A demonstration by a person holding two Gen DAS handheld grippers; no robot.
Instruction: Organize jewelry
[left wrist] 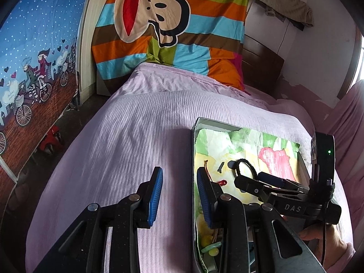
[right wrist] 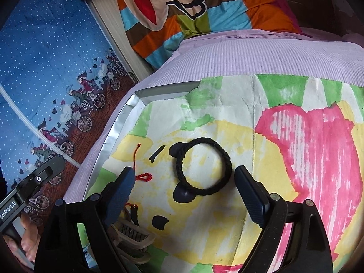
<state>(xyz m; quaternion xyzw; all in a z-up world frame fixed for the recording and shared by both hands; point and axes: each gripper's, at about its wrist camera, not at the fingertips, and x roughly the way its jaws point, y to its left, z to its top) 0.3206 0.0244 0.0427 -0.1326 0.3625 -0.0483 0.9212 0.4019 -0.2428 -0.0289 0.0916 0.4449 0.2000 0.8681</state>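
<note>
A braided black bracelet [right wrist: 201, 166] – a rope-textured ring – lies free on the crinkled painted paper lining the box [right wrist: 127, 122], near its left edge, between the spread fingers of the right gripper [right wrist: 183, 201] – released; the left gripper [left wrist: 179, 195] straddles the box wall, unclenched, holding nothing

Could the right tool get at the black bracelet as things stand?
Probably yes: the right tool is open, and the black bracelet lies free on the painted paper just ahead, with nothing covering it.
</note>
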